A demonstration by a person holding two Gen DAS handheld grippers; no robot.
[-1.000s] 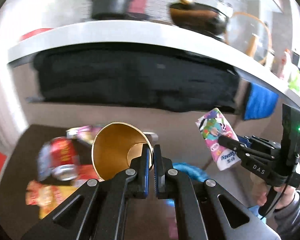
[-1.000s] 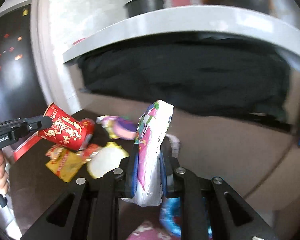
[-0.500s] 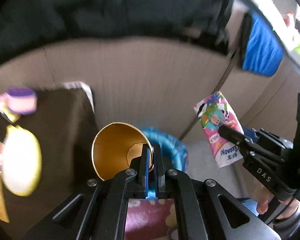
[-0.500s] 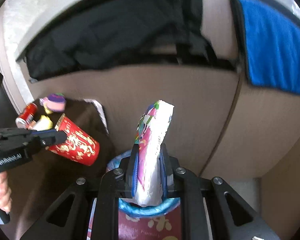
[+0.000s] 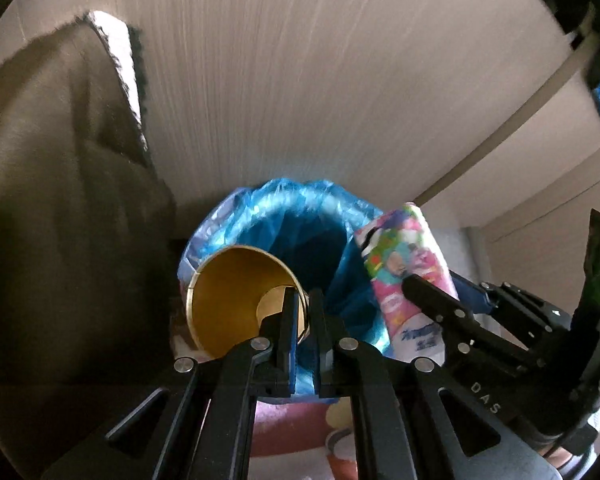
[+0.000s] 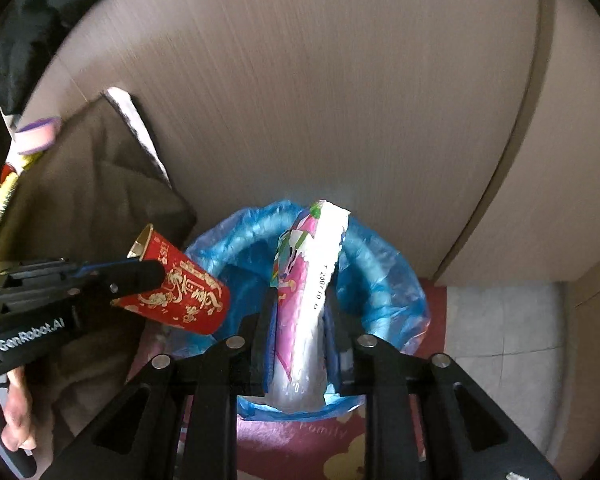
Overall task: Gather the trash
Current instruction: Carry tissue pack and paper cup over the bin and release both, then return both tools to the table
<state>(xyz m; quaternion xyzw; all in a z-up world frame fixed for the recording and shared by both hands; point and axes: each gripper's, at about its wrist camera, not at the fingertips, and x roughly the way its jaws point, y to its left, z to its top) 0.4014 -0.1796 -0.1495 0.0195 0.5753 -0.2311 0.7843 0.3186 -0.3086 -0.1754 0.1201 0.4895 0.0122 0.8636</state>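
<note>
Both tools tilt down over the blue-lined bin (image 6: 384, 276): the left gripper (image 5: 305, 312) pinches the red cup (image 6: 180, 292) at its 9 o'clock rim, the right gripper (image 6: 300, 320) clamps the colourful wrapper (image 6: 308, 280) above its mouth

Glossy gold-lined paper cup (image 5: 236, 296), shiny printed plastic wrapper (image 6: 304, 300), crinkled blue plastic bin liner (image 6: 384, 280), matt wood-grain panel (image 6: 320, 100) at twelve o'clock.

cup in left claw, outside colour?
Red with gold lettering on the cup; gold inside. Right wrist view shows it best.
</note>
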